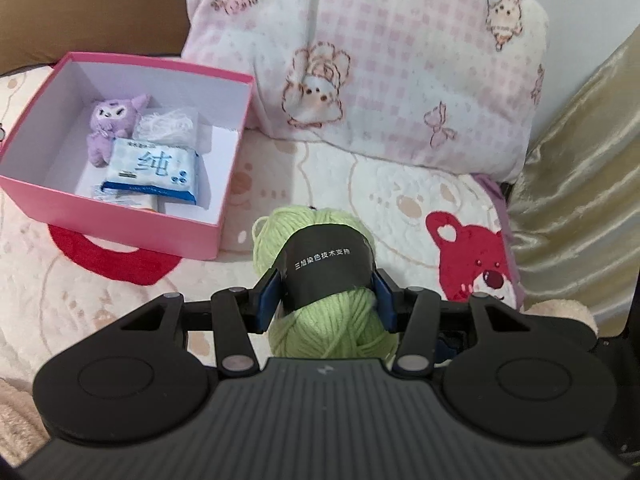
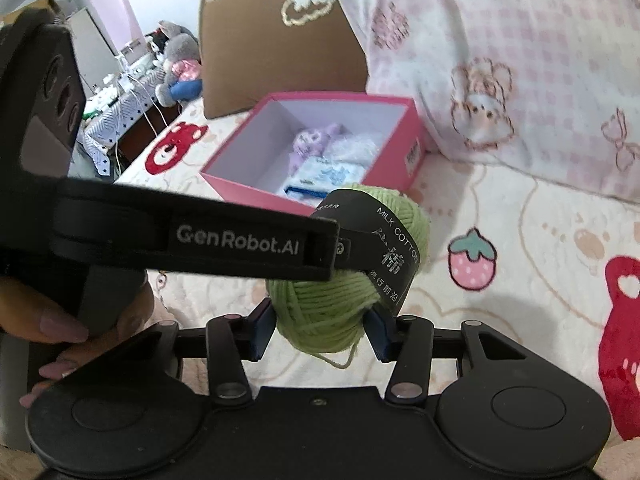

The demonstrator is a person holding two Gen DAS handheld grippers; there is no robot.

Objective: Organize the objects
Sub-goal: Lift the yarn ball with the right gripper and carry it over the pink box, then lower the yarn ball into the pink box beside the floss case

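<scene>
Both claws [image 1: 326, 300] [image 2: 320, 330] clamp green yarn skein [image 1: 320, 320], long axis upright.

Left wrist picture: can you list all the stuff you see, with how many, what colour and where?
yarn ball: one, light green with a black label, between the gripper pads.
box: one, pink outside and white inside, left on the bedspread.
plush toy: one, purple, in the box.
tissue pack: one, blue and white, in the box.
pillow: one, pink check, behind.
bedspread: one, cream with red bears, underneath.
left hand-held gripper: one, black with blue pads, closed on the yarn ball.
</scene>
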